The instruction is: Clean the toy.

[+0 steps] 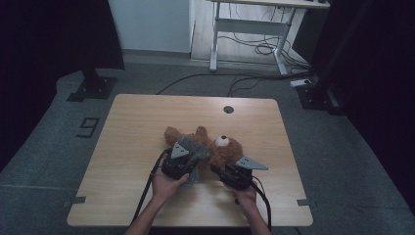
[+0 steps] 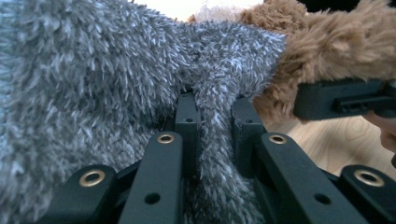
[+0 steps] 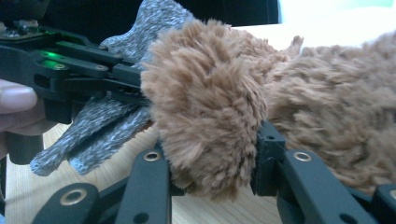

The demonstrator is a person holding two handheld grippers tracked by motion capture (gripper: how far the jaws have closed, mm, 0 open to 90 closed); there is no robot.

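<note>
Dressing or undressing the brown teddy bear (image 1: 222, 149) looks like the step in hand, though which of the two cannot be told. The bear lies near the middle of the table (image 1: 127, 127), a little toward the near edge, with a fuzzy grey garment (image 1: 198, 155) draped over its left part.

The left claw (image 2: 212, 126) is clenched on a narrow fold of the grey garment, the fabric pinched between its two black jaws and running down through them. The right claw (image 3: 212, 154) is clenched on a thick brown plush limb of the bear, squeezed from both sides. In the high view the left claw (image 1: 183, 159) and the right claw (image 1: 226, 172) sit close together at the bear's near side.

The next move probably calls for the right claw to hold the bear firm while the left draws the grey fabric along the limb, slowly, so the pile does not snag or slip out of the pinch.
</note>
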